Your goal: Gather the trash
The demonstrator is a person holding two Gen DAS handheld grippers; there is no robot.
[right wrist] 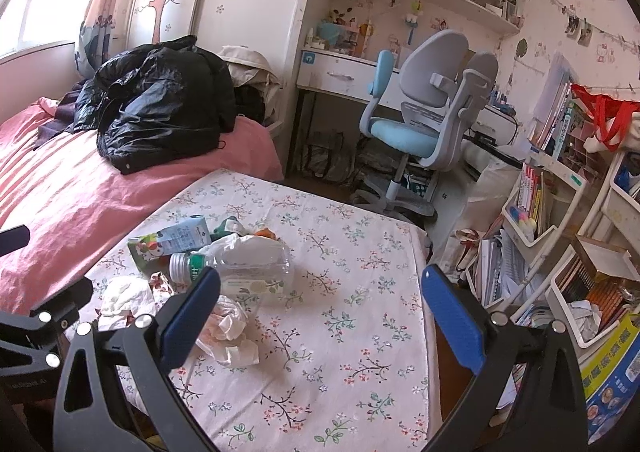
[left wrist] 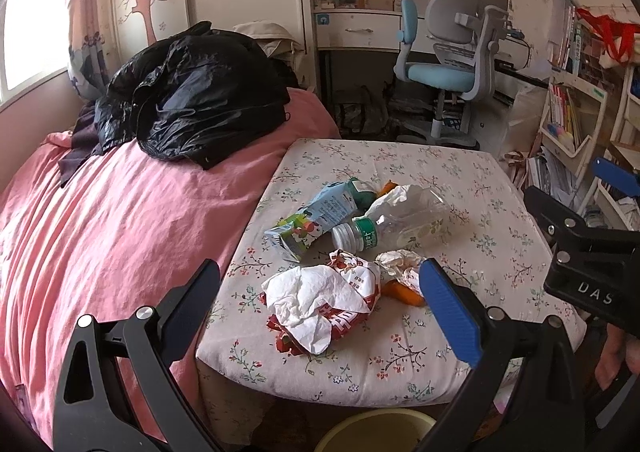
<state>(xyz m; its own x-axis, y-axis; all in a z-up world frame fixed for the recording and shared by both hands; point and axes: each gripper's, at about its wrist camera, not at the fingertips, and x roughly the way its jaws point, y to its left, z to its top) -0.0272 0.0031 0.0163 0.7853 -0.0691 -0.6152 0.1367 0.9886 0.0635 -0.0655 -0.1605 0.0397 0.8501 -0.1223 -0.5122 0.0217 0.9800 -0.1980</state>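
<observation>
Trash (left wrist: 320, 300) lies heaped near the left side of a small table (left wrist: 460, 179) under a floral cloth, just beside a bed with a pink cover (left wrist: 120, 232); a black jacket (left wrist: 192, 99) is piled on the bed, a blue-and-grey desk chair (left wrist: 452, 63) stands beyond the table, a crowded bookshelf (right wrist: 560, 211) is to the right, and a yellowish bin rim (left wrist: 376, 432) shows below the table's near edge; the heap holds a crumpled white tissue on a red wrapper, a clear plastic bottle (left wrist: 392, 223) on its side, a juice carton (left wrist: 312, 219) and orange scraps; the left gripper (left wrist: 320, 292) hovers wide open and empty over the wrapper; the right gripper (right wrist: 320, 292) is likewise wide open, holding nothing, above the cloth beside the bottle.
</observation>
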